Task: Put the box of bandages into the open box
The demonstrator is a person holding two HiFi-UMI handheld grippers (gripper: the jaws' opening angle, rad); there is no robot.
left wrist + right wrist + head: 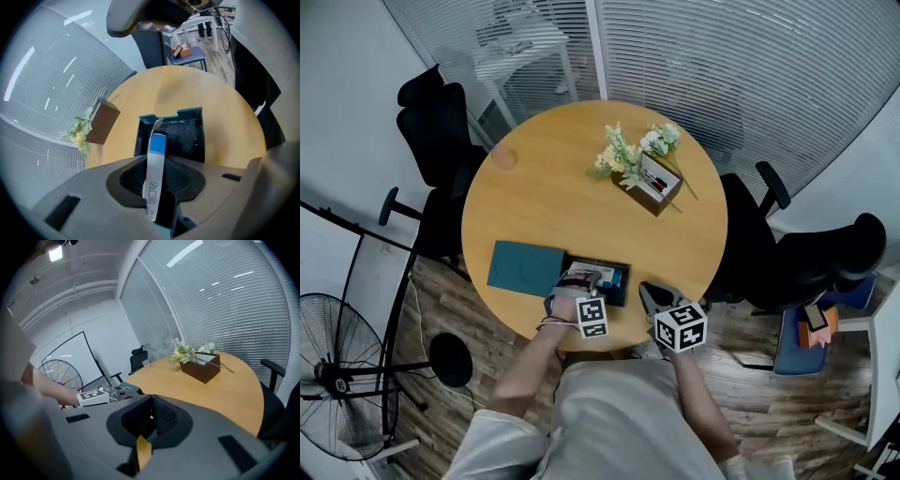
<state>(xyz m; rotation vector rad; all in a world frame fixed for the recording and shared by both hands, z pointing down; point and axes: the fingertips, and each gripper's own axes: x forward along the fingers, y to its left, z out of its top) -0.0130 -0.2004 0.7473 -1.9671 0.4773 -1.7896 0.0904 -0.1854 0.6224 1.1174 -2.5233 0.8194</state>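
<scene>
Looking down, head view: left gripper holds bandages at open box, lower centre; right gripper just right.
Left gripper view: jaws clamp bandages edge-on, centre frame.
Right gripper view: jaws together, empty.

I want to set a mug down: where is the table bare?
The widest bare patch is the middle of the table, between the flower box and the lid and open box. Also free: the right side, between flower box and right gripper. The near edge is crowded: lid, open box, and the left gripper holding the bandage box over it.
</scene>
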